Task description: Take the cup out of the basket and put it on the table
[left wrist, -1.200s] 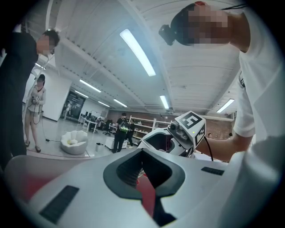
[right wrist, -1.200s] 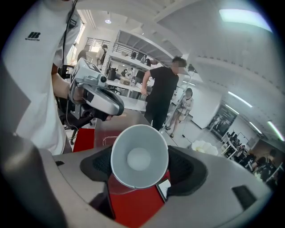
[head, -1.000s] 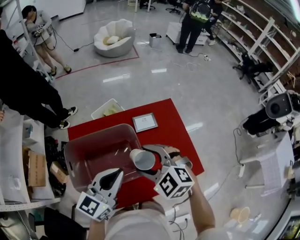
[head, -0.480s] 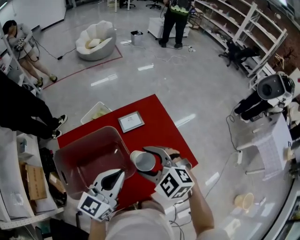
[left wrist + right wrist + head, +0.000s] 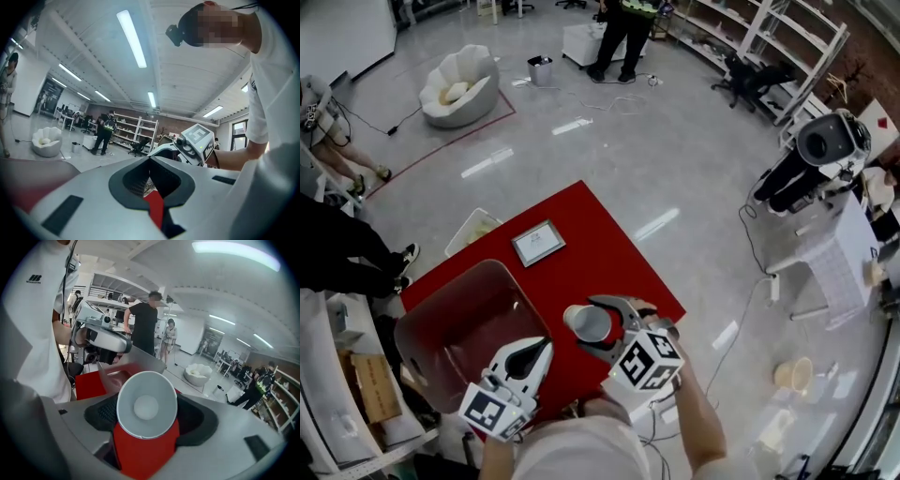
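Head view: right gripper (image 5: 592, 326) grips a white cup (image 5: 587, 322), tilted, above the red table (image 5: 600, 244), just beside the clear basket (image 5: 441, 323); left gripper (image 5: 542, 347) hangs near, by the basket
Left gripper view: jaws closed together, nothing between them
Right gripper view: cup mouth faces the camera, jaws pressing its sides
Progress: cup is out of the basket; standing it on the table and letting go remain

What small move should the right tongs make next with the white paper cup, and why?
Probably lower the right tongs toward the red table while turning the white paper cup upright. The tongs grip the cup, which is outside the clear plastic basket, over the red surface, and tilted.
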